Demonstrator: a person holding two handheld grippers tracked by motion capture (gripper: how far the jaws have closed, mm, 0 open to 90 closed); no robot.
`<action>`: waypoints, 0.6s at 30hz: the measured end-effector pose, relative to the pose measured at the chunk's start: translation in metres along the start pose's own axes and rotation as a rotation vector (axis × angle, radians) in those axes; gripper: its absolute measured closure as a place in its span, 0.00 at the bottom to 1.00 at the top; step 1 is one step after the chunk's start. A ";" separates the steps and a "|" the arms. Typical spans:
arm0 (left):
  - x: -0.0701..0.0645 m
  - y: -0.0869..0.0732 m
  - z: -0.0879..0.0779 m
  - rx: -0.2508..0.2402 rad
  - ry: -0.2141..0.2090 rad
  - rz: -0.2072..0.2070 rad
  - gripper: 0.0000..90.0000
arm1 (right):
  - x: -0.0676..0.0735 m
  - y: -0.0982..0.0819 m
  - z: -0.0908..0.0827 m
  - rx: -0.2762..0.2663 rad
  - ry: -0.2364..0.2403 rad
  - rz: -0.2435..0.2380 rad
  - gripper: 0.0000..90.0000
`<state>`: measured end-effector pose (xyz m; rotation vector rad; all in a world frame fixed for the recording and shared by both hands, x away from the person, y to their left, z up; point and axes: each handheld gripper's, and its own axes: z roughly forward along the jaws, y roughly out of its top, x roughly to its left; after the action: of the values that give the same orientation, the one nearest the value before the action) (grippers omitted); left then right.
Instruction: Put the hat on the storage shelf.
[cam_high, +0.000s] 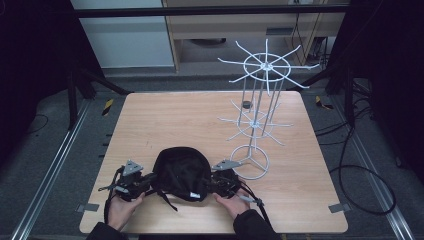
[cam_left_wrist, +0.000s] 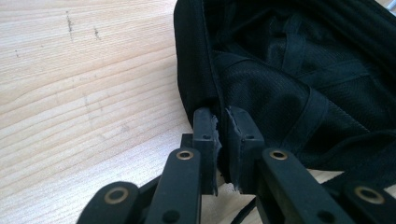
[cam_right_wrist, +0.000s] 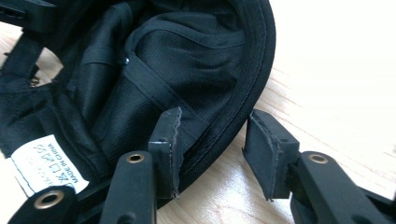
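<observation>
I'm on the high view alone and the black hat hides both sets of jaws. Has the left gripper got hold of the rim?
Observer: Yes. In the left gripper view the left gripper is shut on the hat, its pads pinching the rim.
Operator: And the right one?
Observer: Not gripping. The right gripper is open: the rim runs between its jaws, with one pad inside the hat and the other well clear outside.
Operator: Which way up is the hat?
Observer: Inside up. The right gripper view shows the mesh lining and a white sewn-in label.
</observation>
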<state>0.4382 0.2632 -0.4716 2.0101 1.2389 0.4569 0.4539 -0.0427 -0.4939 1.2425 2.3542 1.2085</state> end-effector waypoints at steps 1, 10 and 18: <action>0.000 0.000 0.000 -0.002 0.000 -0.001 0.91 | -0.001 -0.001 0.001 0.001 -0.002 0.011 0.61; -0.002 -0.001 0.001 0.004 -0.016 -0.008 0.91 | 0.002 -0.002 0.000 0.006 0.011 0.005 0.82; -0.009 0.001 0.006 -0.006 -0.047 -0.033 0.90 | 0.013 0.010 -0.032 -0.201 -0.006 -0.133 0.91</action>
<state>0.4376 0.2528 -0.4743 1.9814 1.2384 0.3953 0.4351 -0.0478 -0.4642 1.0079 2.2075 1.3559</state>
